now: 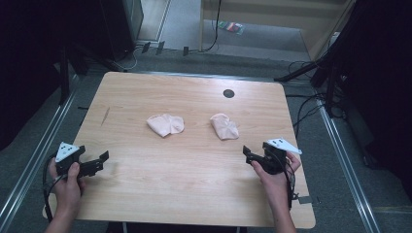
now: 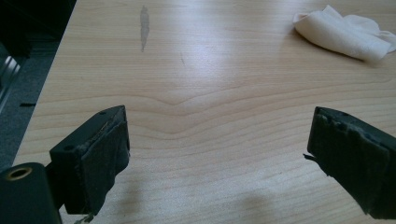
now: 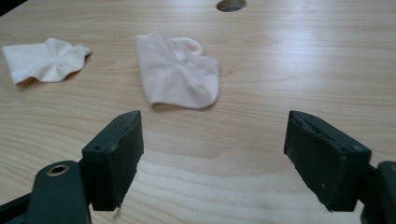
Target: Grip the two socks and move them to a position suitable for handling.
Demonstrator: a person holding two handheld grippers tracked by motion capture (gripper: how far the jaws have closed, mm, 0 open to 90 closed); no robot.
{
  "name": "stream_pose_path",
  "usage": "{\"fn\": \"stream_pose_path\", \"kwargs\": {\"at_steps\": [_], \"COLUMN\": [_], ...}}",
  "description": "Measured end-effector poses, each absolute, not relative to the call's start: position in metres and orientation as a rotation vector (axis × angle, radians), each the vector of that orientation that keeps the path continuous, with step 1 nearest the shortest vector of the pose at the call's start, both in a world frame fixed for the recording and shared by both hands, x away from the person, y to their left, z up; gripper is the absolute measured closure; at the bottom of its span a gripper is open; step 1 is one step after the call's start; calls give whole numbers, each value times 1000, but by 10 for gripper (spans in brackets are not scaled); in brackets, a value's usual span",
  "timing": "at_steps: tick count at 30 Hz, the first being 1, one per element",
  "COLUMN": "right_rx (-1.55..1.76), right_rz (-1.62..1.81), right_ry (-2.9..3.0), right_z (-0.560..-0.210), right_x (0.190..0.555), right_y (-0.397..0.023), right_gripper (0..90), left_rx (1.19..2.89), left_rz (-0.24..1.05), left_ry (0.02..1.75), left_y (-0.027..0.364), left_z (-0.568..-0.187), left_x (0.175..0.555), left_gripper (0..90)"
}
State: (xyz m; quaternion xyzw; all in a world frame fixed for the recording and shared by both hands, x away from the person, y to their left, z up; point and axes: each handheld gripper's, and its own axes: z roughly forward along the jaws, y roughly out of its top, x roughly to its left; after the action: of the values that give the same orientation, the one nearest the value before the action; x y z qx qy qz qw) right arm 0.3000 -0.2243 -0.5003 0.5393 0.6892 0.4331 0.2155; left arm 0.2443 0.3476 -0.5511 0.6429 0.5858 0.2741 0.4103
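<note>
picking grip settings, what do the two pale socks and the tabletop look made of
Left sock and right sock: soft knit fabric by the look, matte pale pink; they lie limp with folds and creases. Whether cotton or a blend, I cannot tell. Tabletop: light wood or wood-look laminate, with grain lines and a smooth, slightly glossy finish that catches the light.

Black grippers point(image 1: 99, 162), grey three-cornered plates

A: High view sits above the near edge, looking forward and down on the whole table point(image 1: 194, 184), floor beyond

B: Gripper views?

A: Both low, close to the wood, looking along their own jaws. Left one faces the left sock point(image 2: 343, 35) from far off, right one sits nearer the right sock point(image 3: 177, 70)

B: Overlap?

A: Both socks in the high and right gripper views
</note>
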Motion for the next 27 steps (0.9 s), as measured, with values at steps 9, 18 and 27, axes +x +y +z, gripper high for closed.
{"fn": "stream_pose_path", "kwargs": {"at_steps": [9, 18, 27], "right_rx": [1452, 1457, 1487], "right_rz": [1221, 1170, 1120], "right_ry": [1957, 2017, 2054], "right_z": [-499, -506, -520], "right_x": [330, 367, 396], "right_y": [-187, -149, -126], "right_gripper": [230, 227, 217], "left_rx": [1618, 1619, 1623], "left_rz": [689, 686, 676], "left_ry": [1475, 1474, 1474], "left_y": [347, 348, 348], "left_z": [-551, -551, -551], "left_x": [244, 245, 245], "left_gripper": [61, 61, 64]}}
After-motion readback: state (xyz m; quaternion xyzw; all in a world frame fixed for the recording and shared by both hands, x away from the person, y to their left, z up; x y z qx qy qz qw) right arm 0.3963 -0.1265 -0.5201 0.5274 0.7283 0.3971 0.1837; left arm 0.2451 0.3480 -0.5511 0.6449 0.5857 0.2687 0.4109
